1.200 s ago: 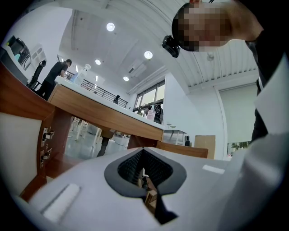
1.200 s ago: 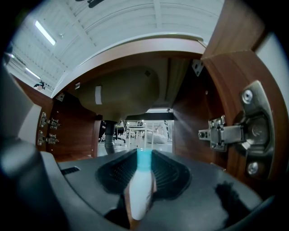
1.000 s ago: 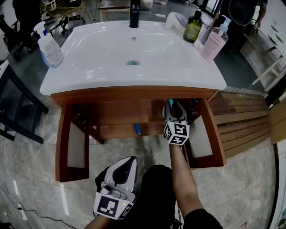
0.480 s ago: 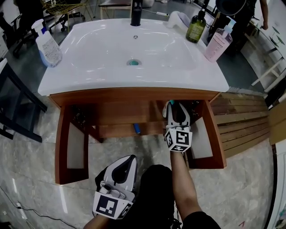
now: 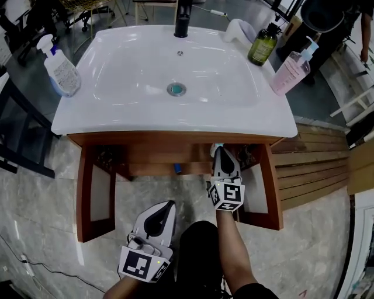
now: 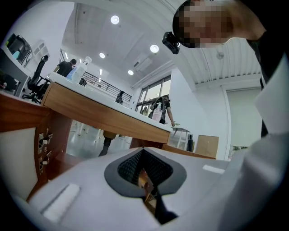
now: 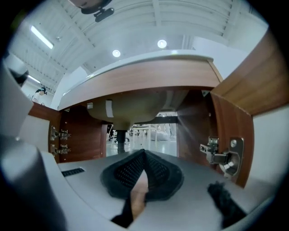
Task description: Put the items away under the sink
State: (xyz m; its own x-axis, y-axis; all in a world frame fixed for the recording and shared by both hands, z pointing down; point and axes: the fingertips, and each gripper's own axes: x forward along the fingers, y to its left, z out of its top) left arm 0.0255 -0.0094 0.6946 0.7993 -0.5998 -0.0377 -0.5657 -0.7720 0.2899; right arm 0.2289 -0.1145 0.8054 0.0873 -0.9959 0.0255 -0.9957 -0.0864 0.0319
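In the head view we hold the right gripper [image 5: 224,165] at the open cabinet [image 5: 86,193] under the white table [image 5: 76,120]. The left gripper [image 5: 156,221] is low near our body. A spray bottle [image 5: 58,69], a green bottle [image 5: 262,47] and a pink bottle [image 5: 292,70] stand on the table. In the left gripper view the fingers are closed together, empty. In the right gripper view the fingers are also closed, facing the drain pipe [image 7: 118,133].

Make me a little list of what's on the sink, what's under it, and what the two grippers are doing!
sink top: spray bottle at left; green pump bottle and pink pump bottle at right
faucet: black, at back
cabinet doors: open
under sink: small blue item, too small to name
right gripper: fingers together, nothing held, at cabinet opening
left gripper: fingers together, nothing held, low by the person's legs
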